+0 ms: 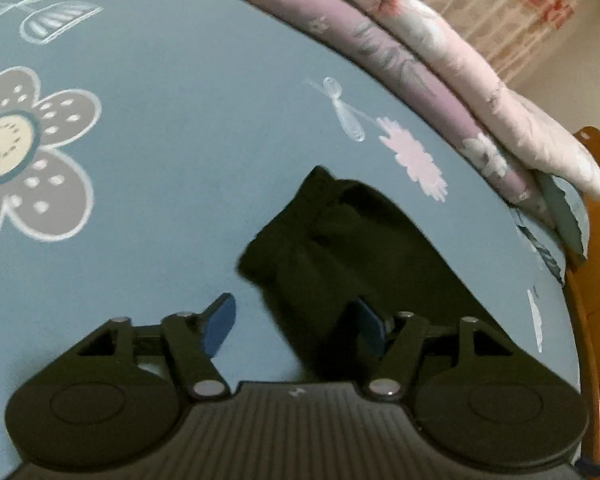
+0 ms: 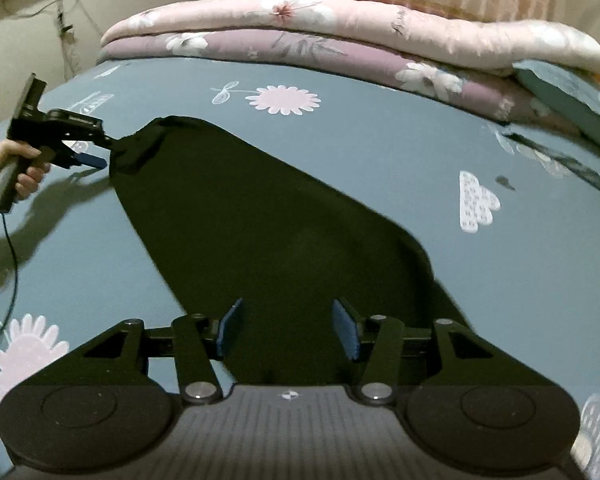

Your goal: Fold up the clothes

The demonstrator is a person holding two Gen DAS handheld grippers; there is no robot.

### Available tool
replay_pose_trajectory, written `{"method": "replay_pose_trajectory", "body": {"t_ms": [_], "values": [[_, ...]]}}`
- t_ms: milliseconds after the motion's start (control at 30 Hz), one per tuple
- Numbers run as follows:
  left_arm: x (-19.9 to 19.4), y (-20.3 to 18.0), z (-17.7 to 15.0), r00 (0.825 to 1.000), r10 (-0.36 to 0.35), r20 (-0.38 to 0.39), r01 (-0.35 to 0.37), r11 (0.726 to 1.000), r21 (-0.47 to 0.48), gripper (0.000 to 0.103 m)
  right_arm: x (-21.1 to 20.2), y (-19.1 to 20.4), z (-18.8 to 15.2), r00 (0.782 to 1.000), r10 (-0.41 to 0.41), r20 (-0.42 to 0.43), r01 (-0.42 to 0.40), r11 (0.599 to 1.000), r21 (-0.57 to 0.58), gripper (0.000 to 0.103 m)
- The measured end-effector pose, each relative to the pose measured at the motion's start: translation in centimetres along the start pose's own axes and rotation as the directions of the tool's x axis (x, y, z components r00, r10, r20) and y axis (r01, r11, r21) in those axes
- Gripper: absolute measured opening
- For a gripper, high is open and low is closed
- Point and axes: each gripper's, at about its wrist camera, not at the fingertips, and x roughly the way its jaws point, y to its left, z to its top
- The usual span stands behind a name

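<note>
Dark garment (image 2: 260,216) flat mid-bed (image 2: 380,152), soft, limp; grab cuffed end. Left hand-held gripper (image 1: 296,328) and right hand-held gripper (image 2: 288,328) both spread.

Black tongs (image 2: 288,326), blue pads (image 2: 231,330), silver screws, ribbed grey housing

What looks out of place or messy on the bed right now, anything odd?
Nothing looks spilled or damaged. The black garment lies at a slant across the blue floral sheet, its far end bunched by the open left claw. The folded quilts sit stacked at the back. The right claw is open over the near end.
</note>
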Motion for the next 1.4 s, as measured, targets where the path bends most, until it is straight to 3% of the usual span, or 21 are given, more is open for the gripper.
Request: {"method": "replay_pose_trajectory", "body": {"t_ms": [33, 133, 367, 433, 633, 733, 833, 1000, 1167, 1300, 1400], "values": [[0.2, -0.3, 0.0, 1.000, 0.003, 0.011, -0.003, 1.000, 0.012, 0.063, -0.3, 0.4, -0.4, 1.000, 0.001, -0.001, -0.001, 1.000, 0.008, 0.055], [1.0, -1.5, 0.1, 0.998, 0.058, 0.009, -0.059, 0.994, 0.087, 0.006, -1.3, 1.5, -1.6, 1.000, 0.006, -0.006, -0.006, 1.000, 0.031, 0.056], [-1.0, -1.4, 0.3, 0.988, 0.145, 0.054, -0.151, 0.978, 0.142, 0.007, -4.0, -0.1, -3.8, 0.998, -0.055, -0.010, 0.056, 0.990, 0.131, 0.058], [-1.1, -1.2, 0.4, 0.985, 0.165, 0.057, -0.172, 0.974, 0.149, 0.015, -4.5, -0.7, -4.3, 0.997, -0.074, -0.015, 0.075, 0.985, 0.154, 0.060], [-2.5, -1.4, 0.3, 0.976, 0.209, 0.054, -0.216, 0.959, 0.185, 0.022, -7.0, -2.1, -5.9, 0.992, -0.128, -0.009, 0.127, 0.968, 0.216, 0.061], [-3.9, -1.4, 0.2, 0.973, 0.225, 0.051, -0.231, 0.955, 0.187, 0.031, -8.7, -2.7, -6.8, 0.987, -0.163, -0.003, 0.159, 0.957, 0.241, 0.062], [-6.1, -2.1, -0.4, 0.965, 0.251, 0.078, -0.263, 0.934, 0.241, 0.036, -11.0, -3.3, -8.0, 0.978, -0.210, 0.012, 0.199, 0.941, 0.275, 0.062], [-9.0, -6.0, -3.6, 0.980, 0.184, 0.081, -0.201, 0.893, 0.402, 0.048, -15.0, -4.3, -10.1, 0.956, -0.291, 0.041, 0.261, 0.905, 0.335, 0.062], [-8.5, -12.8, -8.5, 1.000, 0.020, -0.002, -0.015, 0.822, 0.570, 0.050, -18.3, -4.3, -12.6, 0.938, -0.337, 0.085, 0.278, 0.874, 0.399, 0.062], [-6.0, -20.2, -13.5, 0.988, -0.107, -0.114, 0.155, 0.732, 0.663, 0.050, -19.9, -3.6, -14.6, 0.930, -0.354, 0.095, 0.282, 0.858, 0.429, 0.062], [-3.9, -25.9, -17.5, 0.965, -0.187, -0.184, 0.262, 0.635, 0.727, 0.050, -21.0, -3.3, -16.5, 0.928, -0.359, 0.100, 0.274, 0.840, 0.469, 0.062]]}}
